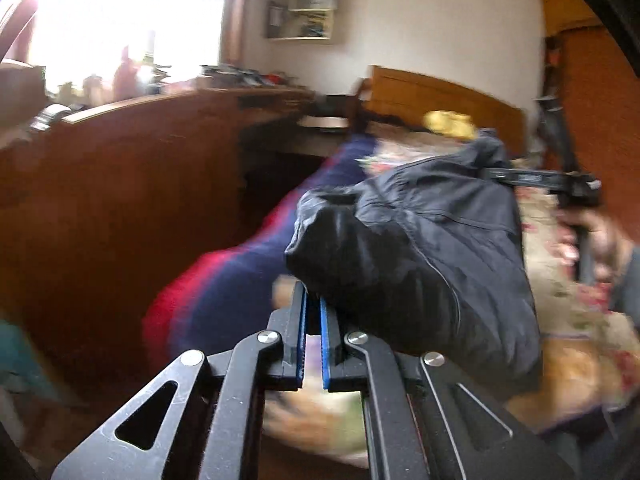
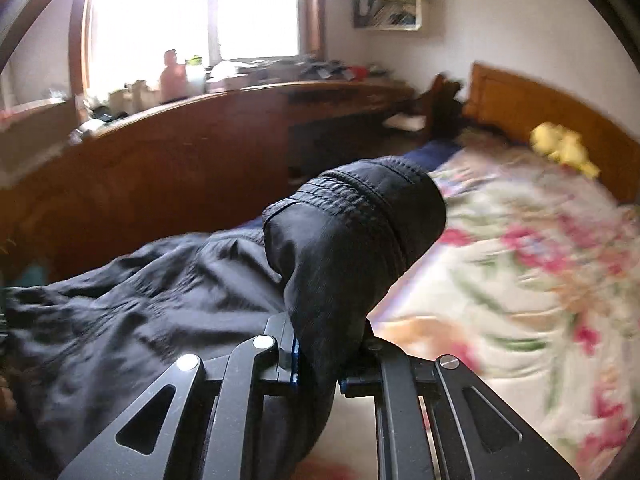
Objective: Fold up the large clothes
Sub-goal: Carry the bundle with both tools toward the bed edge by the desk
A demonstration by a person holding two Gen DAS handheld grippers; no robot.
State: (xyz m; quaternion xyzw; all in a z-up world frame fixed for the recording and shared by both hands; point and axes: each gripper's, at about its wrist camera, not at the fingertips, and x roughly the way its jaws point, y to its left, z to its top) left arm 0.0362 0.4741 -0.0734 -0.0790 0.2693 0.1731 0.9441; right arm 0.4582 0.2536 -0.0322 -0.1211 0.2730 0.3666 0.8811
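black jacket [image 2: 160,300] hangs bunched above the floral bed.

Bed with floral quilt [image 2: 520,264]: occupies the 3 to 5 o'clock sector of the right wrist view. Wooden headboard [image 2: 532,108]: at 2 o'clock, behind the quilt. Yellow soft item [image 2: 560,148]: on the quilt, just beside the headboard. Red and navy blanket [image 1: 224,280]: hangs over the bed edge. Long wooden cabinet [image 2: 180,152]: at 9 to 11 o'clock, cluttered top. Bright window [image 2: 192,12]: at 11 o'clock. Wall shelf [image 2: 396,0]: at 1 o'clock.
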